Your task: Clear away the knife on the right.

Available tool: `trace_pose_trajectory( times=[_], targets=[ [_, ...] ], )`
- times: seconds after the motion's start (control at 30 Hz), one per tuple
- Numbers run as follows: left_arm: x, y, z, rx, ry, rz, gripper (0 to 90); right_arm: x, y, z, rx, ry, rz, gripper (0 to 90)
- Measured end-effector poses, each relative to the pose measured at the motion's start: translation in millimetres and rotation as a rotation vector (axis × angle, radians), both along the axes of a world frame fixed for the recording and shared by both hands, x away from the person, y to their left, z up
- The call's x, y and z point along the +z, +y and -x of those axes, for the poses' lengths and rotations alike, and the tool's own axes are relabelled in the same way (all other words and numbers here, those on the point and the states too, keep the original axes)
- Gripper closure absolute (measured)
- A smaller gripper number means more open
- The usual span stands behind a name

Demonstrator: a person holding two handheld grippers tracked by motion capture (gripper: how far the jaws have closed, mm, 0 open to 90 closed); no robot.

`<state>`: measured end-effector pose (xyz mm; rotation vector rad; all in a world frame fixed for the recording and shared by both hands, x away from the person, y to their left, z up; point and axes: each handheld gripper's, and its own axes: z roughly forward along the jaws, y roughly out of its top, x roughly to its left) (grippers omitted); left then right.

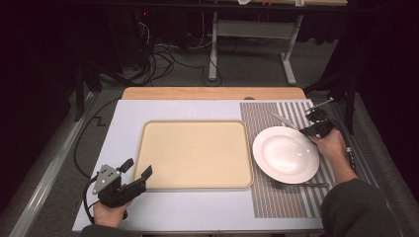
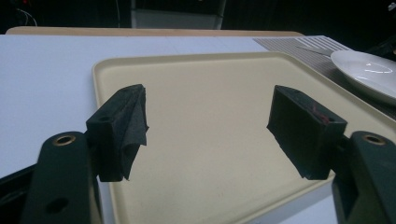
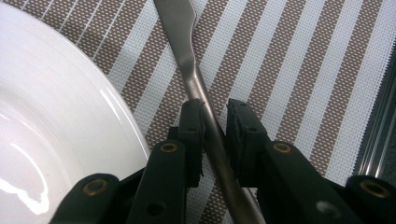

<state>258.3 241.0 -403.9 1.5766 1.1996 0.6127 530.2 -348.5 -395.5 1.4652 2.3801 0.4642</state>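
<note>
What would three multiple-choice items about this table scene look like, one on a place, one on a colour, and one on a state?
1. Where does the white plate lie?
A. On the striped placemat, to the right of the tray
B. Inside the tray
C. On the floor

2. What colour is the tray?
A. Red
B. Pale cream
C. Dark blue

3. How do the left tongs stand?
A. Shut on the plate
B. Shut on a cup
C. Open, with nothing between the jaws

Key:
1 A, since the high view shows the plate on the mat beside the tray's right edge.
2 B, since the tray looks pale cream in both the high view and the left gripper view.
3 C, since the left gripper view shows the two jaws far apart above the tray's bare floor. The right tongs, by contrast, have the knife handle between the jaws.
</note>
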Motion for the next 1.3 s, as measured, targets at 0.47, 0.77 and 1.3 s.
trace_pose_trajectory(
  times=[0.47, 0.77, 1.3],
  targets=[
    [-0.1, -1.0, -0.7, -0.001, 0.003, 0.002, 29.1, -2.3, -0.6, -4.6, -0.016, 0.028, -0.024, 74.1],
    [-0.3, -0.8, -1.0, -0.003, 0.003, 0.000, 29.0, -3.7, 0.6, -8.0, -0.035, 0.015, -0.050, 73.6],
    [-0.4, -1.2, -0.4, -0.009, 0.005, -0.008, 29.1, -3.0, 2.7, -10.2, -0.016, 0.024, -0.042, 80.3]
  ],
)
